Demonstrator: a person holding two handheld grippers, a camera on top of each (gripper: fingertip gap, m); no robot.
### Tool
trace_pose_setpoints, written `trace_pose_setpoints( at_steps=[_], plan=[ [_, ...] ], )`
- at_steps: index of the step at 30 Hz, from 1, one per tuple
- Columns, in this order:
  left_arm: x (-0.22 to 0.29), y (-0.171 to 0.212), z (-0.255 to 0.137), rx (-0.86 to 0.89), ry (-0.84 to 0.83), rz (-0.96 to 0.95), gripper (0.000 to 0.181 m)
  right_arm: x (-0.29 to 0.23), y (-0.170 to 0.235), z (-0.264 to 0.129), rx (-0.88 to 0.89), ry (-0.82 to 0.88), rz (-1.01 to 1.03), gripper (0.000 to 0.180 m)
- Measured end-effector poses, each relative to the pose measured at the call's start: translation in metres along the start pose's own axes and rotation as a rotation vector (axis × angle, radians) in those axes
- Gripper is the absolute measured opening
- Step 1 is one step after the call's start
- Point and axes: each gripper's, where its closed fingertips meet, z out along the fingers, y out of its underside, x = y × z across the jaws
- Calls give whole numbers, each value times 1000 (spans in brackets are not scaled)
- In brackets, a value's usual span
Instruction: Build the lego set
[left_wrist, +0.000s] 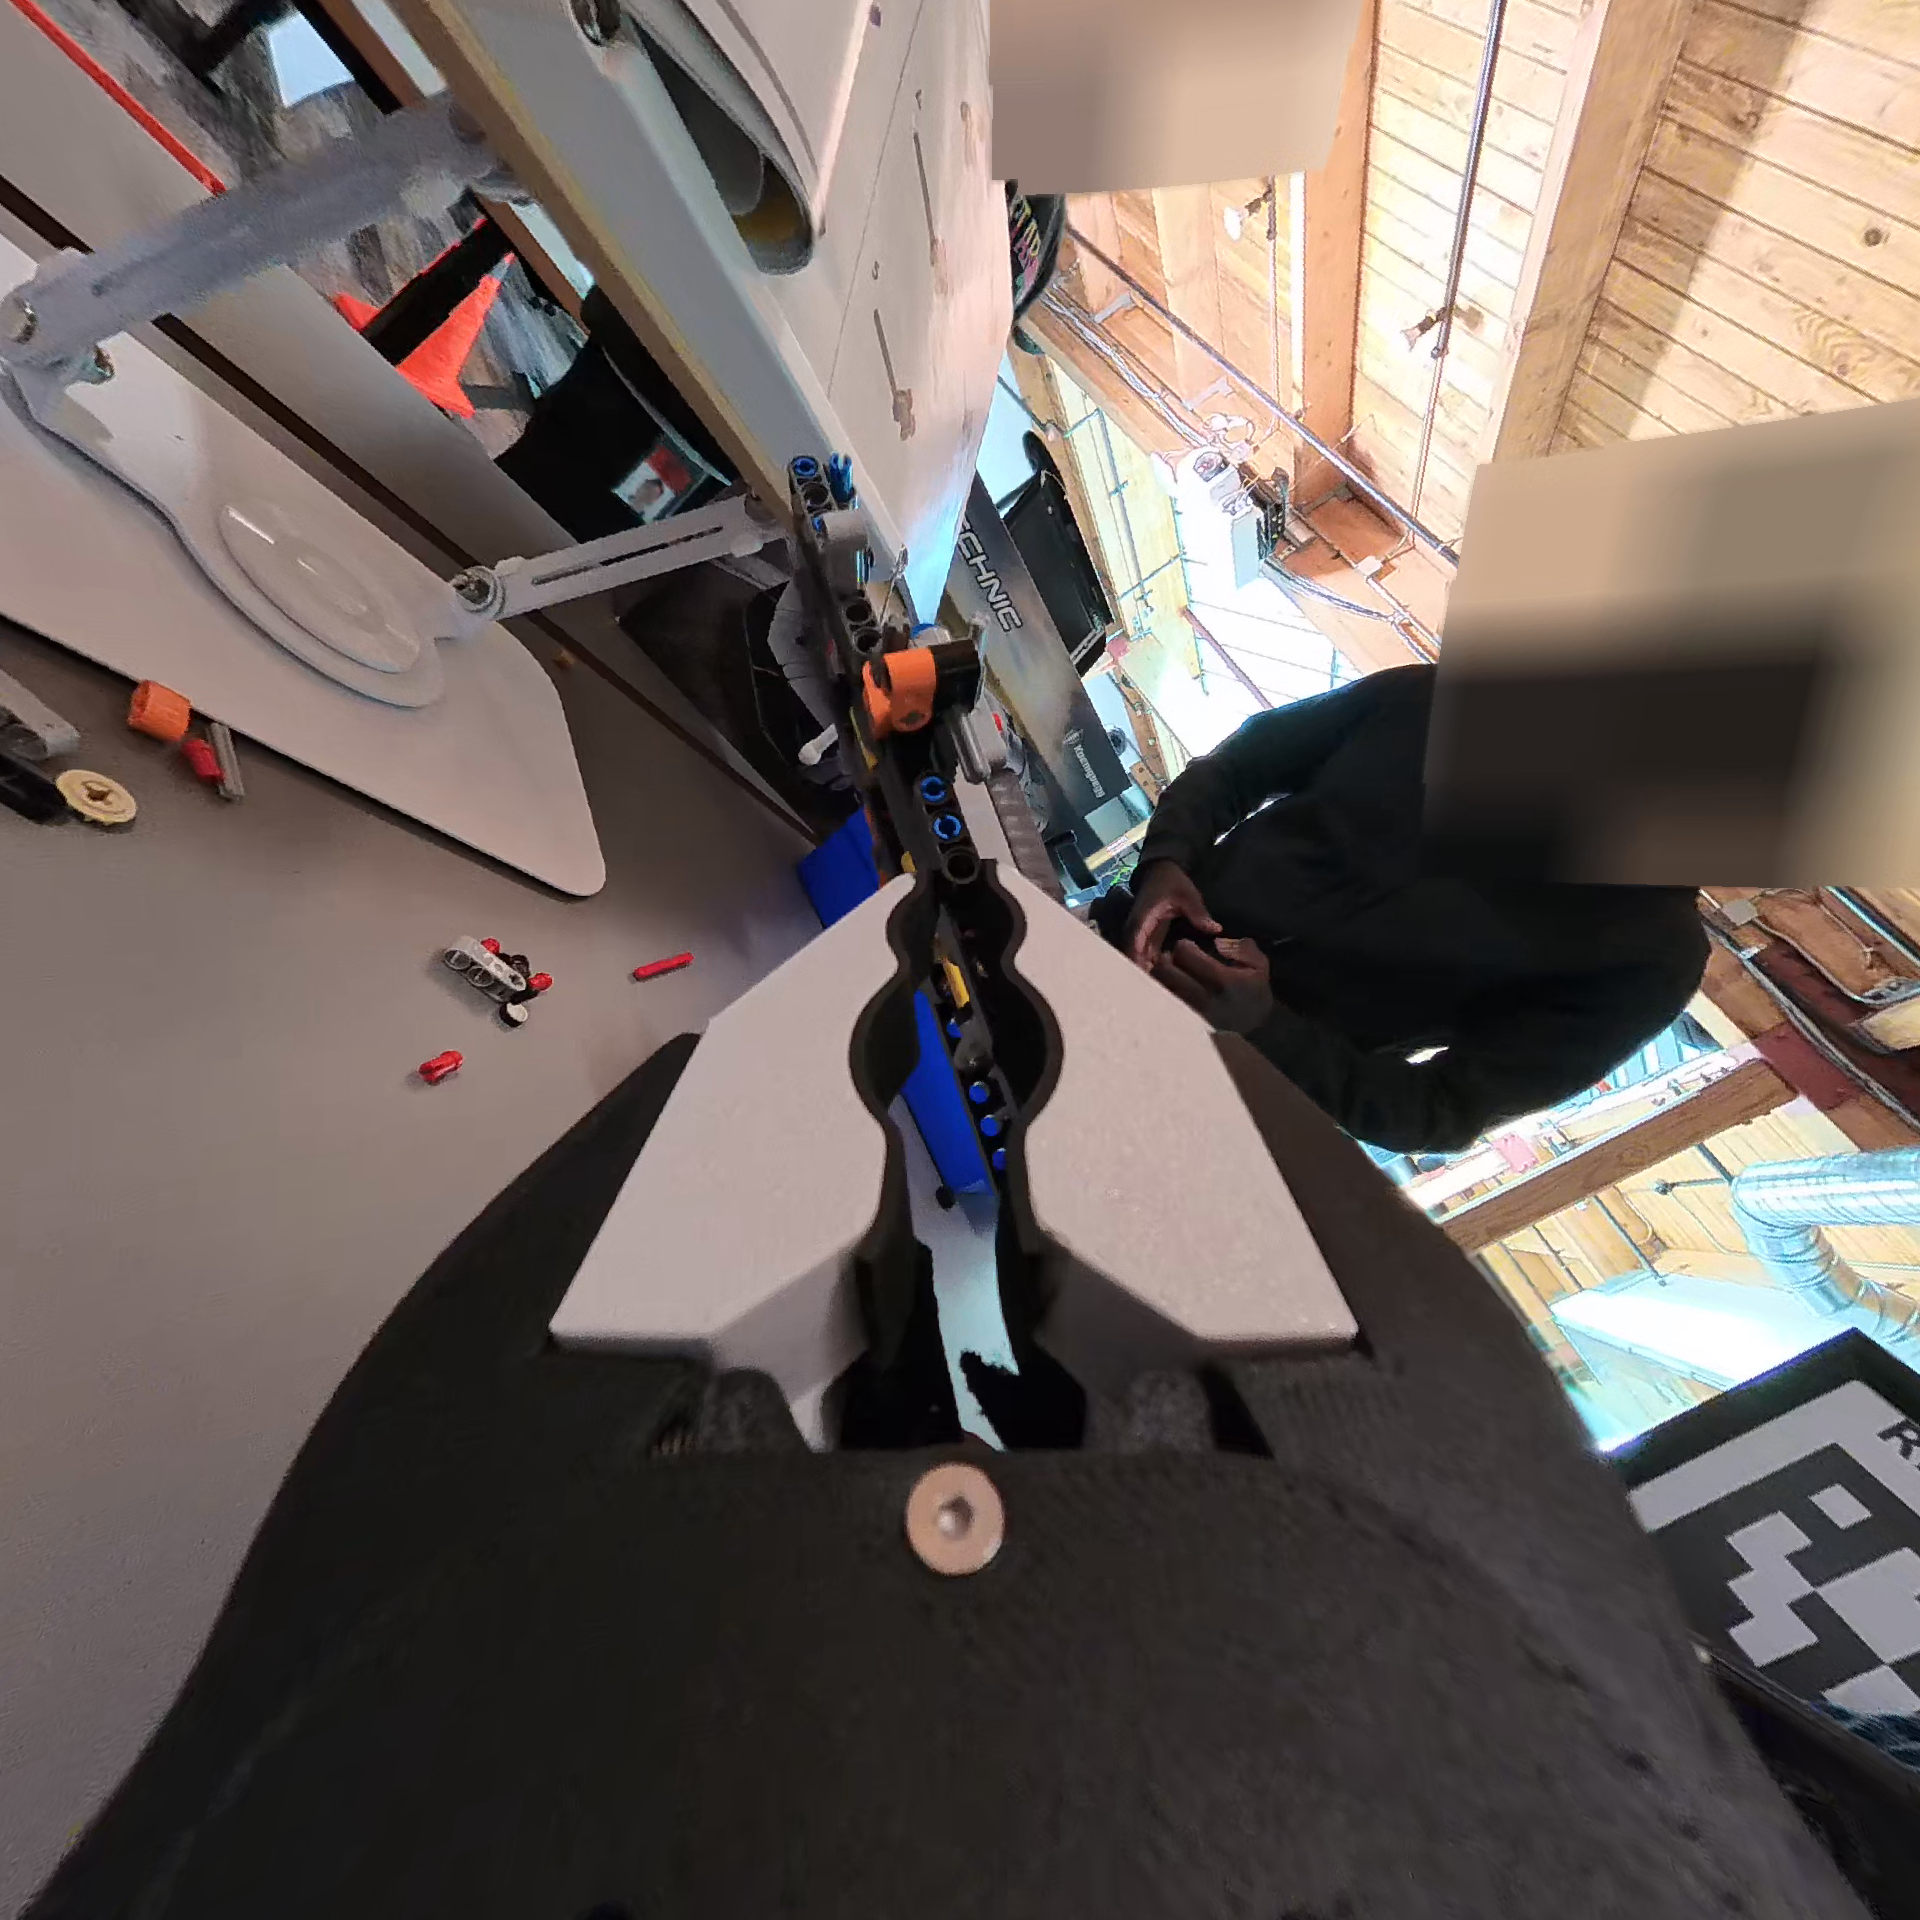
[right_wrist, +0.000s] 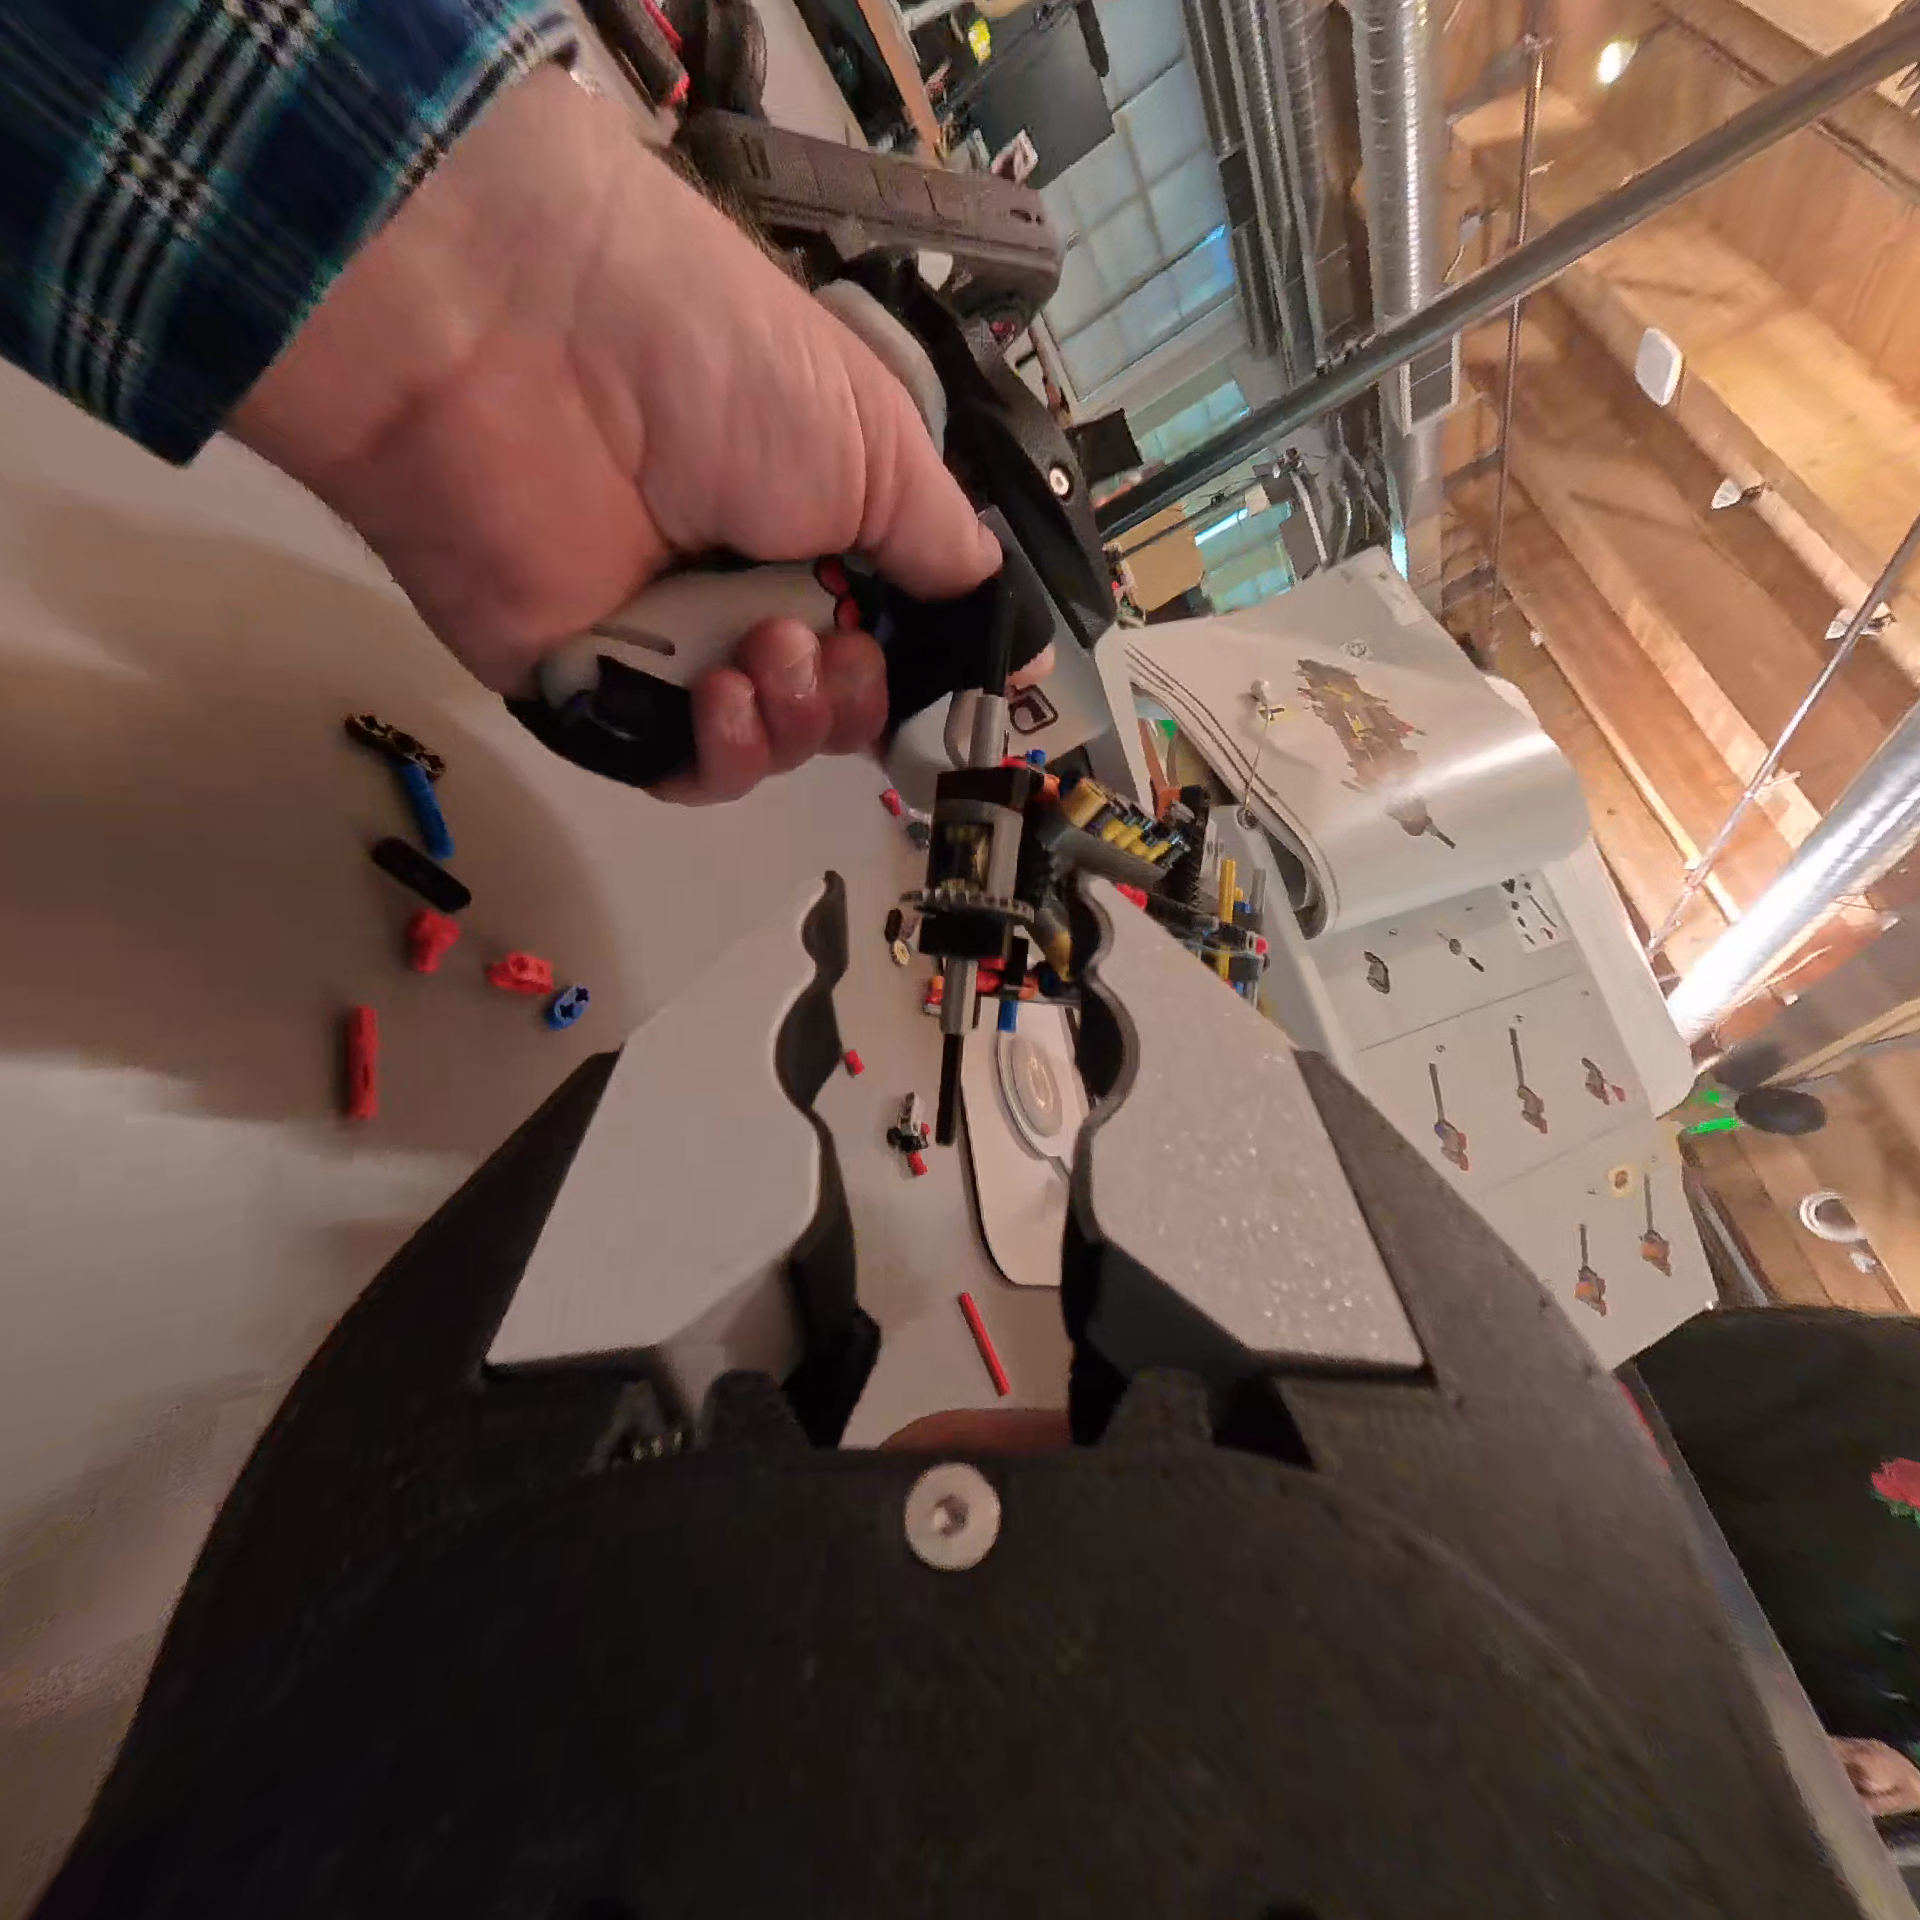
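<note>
My left gripper (left_wrist: 951, 894) is shut on the lego assembly (left_wrist: 914, 707), a long black beam frame with blue pins, an orange connector and grey parts, held up off the table. In the right wrist view the same assembly (right_wrist: 987, 883) shows end on, with a gear, yellow and blue parts and a black axle sticking out. A hand (right_wrist: 623, 416) in a plaid sleeve grips the left gripper's handle above it. My right gripper (right_wrist: 961, 909) is open and empty; its jaws stand to either side of the assembly's near end without touching it.
Loose red, blue and black lego pieces (right_wrist: 436, 914) lie on the grey table, and more lie in the left wrist view (left_wrist: 499, 966). An open instruction booklet (right_wrist: 1455, 935) stands on a white stand (left_wrist: 312, 582). A person in black (left_wrist: 1403, 935) is behind the table. About 12 cm separates my left fingertips from my right.
</note>
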Motion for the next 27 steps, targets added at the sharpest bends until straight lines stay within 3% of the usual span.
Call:
trace_pose_setpoints(
  at_steps=[6,7,9,15,18,21,23,25,27],
  plan=[
    [5,-3,4,22,-3,20,5,-13,4,8,-44,-7,-24,45],
    [4,-5,4,30,-3,14,5,-17,-1,5,-22,-23,-36,32],
    [4,-8,2,47,5,4,5,-19,-6,1,-2,-17,-27,25],
    [5,-6,5,46,12,0,5,-1,17,11,-73,41,40,53],
    [6,-6,5,38,6,11,5,-6,13,7,-49,47,-30,47],
    [0,-10,2,61,-1,-7,5,-14,7,1,-15,-3,-40,25],
    [1,-9,3,55,1,-5,5,-7,3,-2,12,40,-35,25],
    [2,-7,5,49,4,-4,5,3,7,1,-11,71,7,42],
    [4,-6,7,52,12,-11,5,2,13,5,-39,59,-1,46]
  ],
)
